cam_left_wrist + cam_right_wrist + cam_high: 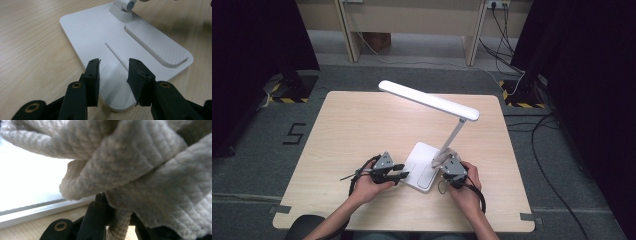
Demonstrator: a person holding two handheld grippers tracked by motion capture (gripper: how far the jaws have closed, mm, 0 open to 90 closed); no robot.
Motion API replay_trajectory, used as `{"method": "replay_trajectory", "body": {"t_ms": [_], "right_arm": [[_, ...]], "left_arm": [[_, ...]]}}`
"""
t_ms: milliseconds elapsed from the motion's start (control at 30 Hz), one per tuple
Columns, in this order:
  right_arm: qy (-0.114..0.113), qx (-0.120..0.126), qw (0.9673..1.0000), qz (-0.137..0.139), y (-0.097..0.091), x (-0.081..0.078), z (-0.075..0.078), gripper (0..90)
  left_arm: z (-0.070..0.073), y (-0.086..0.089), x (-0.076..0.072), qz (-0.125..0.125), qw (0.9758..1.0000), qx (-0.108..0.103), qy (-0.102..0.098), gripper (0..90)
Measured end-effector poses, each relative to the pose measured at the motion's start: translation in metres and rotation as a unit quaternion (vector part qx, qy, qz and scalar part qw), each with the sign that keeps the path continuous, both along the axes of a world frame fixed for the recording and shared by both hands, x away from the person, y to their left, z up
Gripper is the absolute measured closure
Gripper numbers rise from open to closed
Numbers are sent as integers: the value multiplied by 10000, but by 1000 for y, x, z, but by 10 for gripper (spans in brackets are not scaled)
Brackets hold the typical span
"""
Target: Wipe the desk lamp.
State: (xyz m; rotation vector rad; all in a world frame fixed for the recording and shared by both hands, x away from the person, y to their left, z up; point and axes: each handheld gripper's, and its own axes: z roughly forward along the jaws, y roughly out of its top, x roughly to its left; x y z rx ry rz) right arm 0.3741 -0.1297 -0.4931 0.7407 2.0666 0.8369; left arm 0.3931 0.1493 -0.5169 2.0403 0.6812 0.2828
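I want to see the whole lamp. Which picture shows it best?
The high view: the whole lamp stands on the table. The left gripper view shows just its flat base. The right gripper view shows a base edge behind a cloth.

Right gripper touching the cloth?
Touching. The right gripper view shows the right gripper with its black jaws closed on a fold of the white cloth.

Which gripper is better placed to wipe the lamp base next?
Right. The right gripper is shut on a cloth right beside the lamp base, while the left gripper hangs open over the base's near corner, holding nothing.
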Motion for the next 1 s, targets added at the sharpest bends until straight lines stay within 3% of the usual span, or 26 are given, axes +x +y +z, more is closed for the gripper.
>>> {"method": "replay_trajectory", "body": {"t_ms": [367,567,833,1000], "right_arm": [[45,-26,10000,40,3,-1,-5,828],[80,-70,9998,188,5,-2,-7,828],[190,-119,9980,587,10,-7,-8,826],[200,-116,9975,665,11,-7,-8,826]], "left_arm": [[0,0,0,-1,10000,-2,1,608],[0,0,0,-6,10000,0,3,608],[0,0,0,-10,10000,6,12,608],[0,0,0,-9,10000,-2,13,607]]}}
